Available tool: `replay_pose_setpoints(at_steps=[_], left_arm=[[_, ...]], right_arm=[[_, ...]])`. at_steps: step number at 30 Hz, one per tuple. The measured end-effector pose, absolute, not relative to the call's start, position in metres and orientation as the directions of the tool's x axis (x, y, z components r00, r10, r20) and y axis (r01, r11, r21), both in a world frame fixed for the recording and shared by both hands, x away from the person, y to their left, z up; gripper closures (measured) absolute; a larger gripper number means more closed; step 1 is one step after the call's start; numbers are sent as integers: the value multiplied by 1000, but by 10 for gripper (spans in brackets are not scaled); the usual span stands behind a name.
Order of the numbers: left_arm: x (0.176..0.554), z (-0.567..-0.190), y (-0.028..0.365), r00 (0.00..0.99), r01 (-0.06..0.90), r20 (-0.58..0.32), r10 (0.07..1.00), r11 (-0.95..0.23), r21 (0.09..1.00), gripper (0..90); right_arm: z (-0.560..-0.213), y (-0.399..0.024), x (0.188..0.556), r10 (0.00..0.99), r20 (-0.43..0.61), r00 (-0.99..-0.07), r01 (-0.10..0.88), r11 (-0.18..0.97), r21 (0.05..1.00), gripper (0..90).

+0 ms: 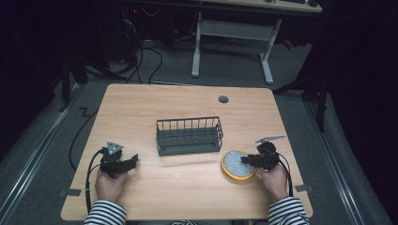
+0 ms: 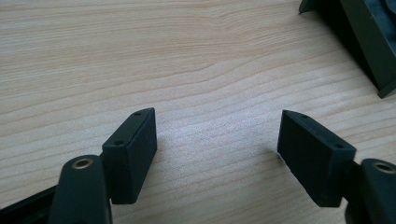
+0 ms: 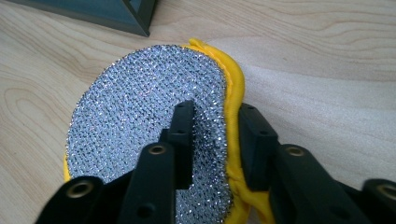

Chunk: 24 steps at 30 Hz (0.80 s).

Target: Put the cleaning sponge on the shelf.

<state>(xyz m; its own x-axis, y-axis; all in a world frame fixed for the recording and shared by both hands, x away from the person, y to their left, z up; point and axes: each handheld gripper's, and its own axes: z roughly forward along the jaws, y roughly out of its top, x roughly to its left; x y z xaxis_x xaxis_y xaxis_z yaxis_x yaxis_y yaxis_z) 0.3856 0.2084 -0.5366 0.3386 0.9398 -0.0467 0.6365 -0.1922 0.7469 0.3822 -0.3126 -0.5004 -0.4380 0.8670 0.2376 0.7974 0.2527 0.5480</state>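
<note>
A round scouring pad (image 1: 236, 164) with a silver mesh face and a yellow rim lies on the wooden table (image 1: 187, 101), right of centre near the front. My right gripper (image 1: 246, 160) is shut on the pad's right edge; in the right gripper view the pad (image 3: 140, 112) is tilted, with its yellow rim pinched between the two black jaws (image 3: 217, 135). A dark wire basket (image 1: 189, 136) stands in the middle of the table. My left gripper (image 1: 134, 159) rests at the front left, held by a hand. Its jaws (image 2: 217, 140) stand open over bare wood.
A corner of the basket (image 2: 369, 42) shows at the top right of the left gripper view, and its base edge (image 3: 116, 14) at the top of the right gripper view. A grey round cap (image 1: 223, 99) sits in the table near the far edge. A desk frame (image 1: 232, 42) stands beyond.
</note>
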Motion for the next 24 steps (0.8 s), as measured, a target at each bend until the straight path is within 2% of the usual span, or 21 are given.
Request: replay_pose_setpoints(at_steps=[1, 7, 13, 17, 24], left_arm=[[386, -537, 209, 339, 637, -48, 940, -192, 747, 290], [386, -537, 209, 338, 638, -54, 940, -187, 747, 290], [386, -537, 209, 339, 638, -52, 940, -189, 747, 290], [385, -537, 205, 341, 635, -11, 940, -222, 740, 286], [386, -537, 205, 343, 633, -13, 939, -221, 742, 281]], right_arm=[[-499, -312, 381, 867, 224, -444, 792, 263, 551, 760], [-498, -311, 380, 864, 210, -458, 779, 277, 562, 794], [-496, -312, 380, 856, 217, -468, 772, 277, 572, 801], [-493, -312, 378, 852, 220, -475, 763, 275, 584, 801], [-487, -315, 375, 850, 223, -477, 751, 263, 606, 802]])
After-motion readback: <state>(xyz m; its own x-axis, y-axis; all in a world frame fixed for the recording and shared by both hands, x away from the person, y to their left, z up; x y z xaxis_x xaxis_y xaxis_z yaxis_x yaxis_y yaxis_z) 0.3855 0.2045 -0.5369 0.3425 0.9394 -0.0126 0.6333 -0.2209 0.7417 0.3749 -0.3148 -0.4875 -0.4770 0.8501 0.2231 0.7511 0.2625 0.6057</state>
